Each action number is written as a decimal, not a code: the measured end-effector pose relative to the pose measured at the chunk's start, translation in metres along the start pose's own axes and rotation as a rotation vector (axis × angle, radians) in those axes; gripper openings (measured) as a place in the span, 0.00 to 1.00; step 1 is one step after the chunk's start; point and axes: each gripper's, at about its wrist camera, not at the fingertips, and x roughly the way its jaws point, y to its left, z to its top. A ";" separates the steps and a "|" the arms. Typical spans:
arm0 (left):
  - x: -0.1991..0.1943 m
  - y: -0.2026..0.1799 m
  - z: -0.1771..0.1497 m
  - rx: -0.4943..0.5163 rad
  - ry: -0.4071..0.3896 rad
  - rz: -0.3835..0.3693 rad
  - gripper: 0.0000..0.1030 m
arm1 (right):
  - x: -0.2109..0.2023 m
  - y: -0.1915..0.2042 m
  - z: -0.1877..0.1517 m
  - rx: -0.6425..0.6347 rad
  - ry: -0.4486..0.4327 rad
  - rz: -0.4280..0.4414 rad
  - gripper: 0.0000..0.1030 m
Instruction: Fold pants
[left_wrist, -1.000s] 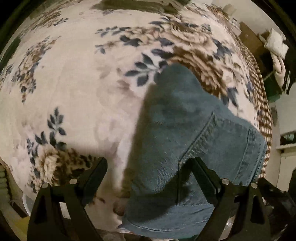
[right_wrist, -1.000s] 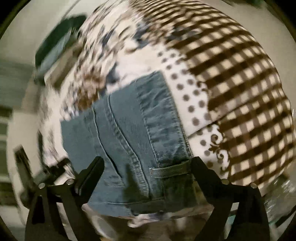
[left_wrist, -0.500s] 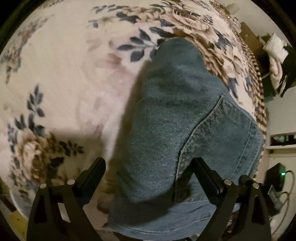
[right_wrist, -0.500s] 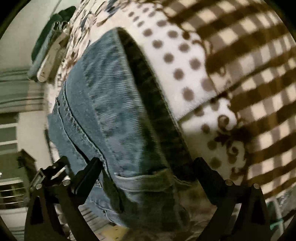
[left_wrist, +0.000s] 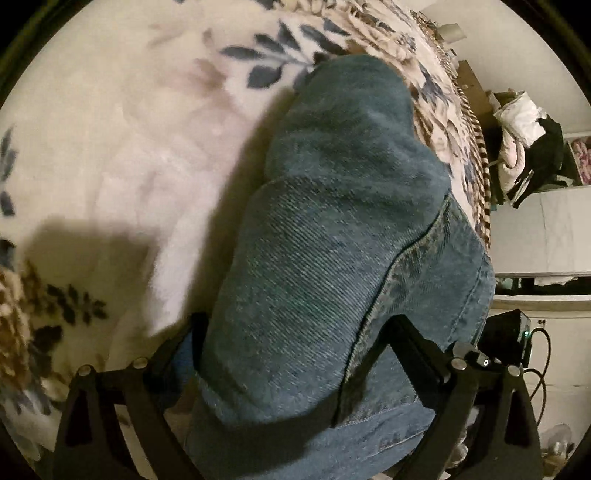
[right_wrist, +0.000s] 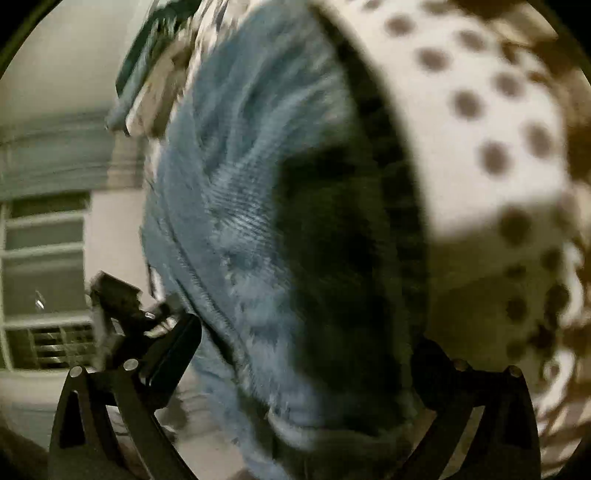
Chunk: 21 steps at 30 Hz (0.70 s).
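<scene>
The folded blue denim pants lie on a floral blanket, pocket seam and waistband toward me. My left gripper is open, its black fingers wide apart on either side of the near end of the denim. In the right wrist view the pants fill the blurred frame, their right side in dark shadow. My right gripper is open too, one finger on each side of the denim's edge. Whether any finger touches the cloth I cannot tell.
The blanket turns dotted and checked brown at the pants' right side. Beyond the bed's edge are heaped clothes, a white cabinet and a black box with cables. A window and the other gripper show at left.
Both grippers have moved in closer and lower onto the pants, which now fill much more of each view. The jaws have stayed wide apart. The pants lie as before.
</scene>
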 end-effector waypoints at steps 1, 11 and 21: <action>0.001 0.000 0.002 0.003 0.004 -0.009 0.95 | -0.002 -0.001 0.000 0.006 -0.013 0.003 0.99; -0.025 -0.046 -0.015 0.157 -0.066 0.149 0.37 | -0.025 0.023 -0.016 -0.077 -0.091 -0.139 0.44; -0.066 -0.081 -0.005 0.245 -0.123 0.213 0.33 | -0.052 0.089 -0.022 -0.102 -0.114 -0.135 0.37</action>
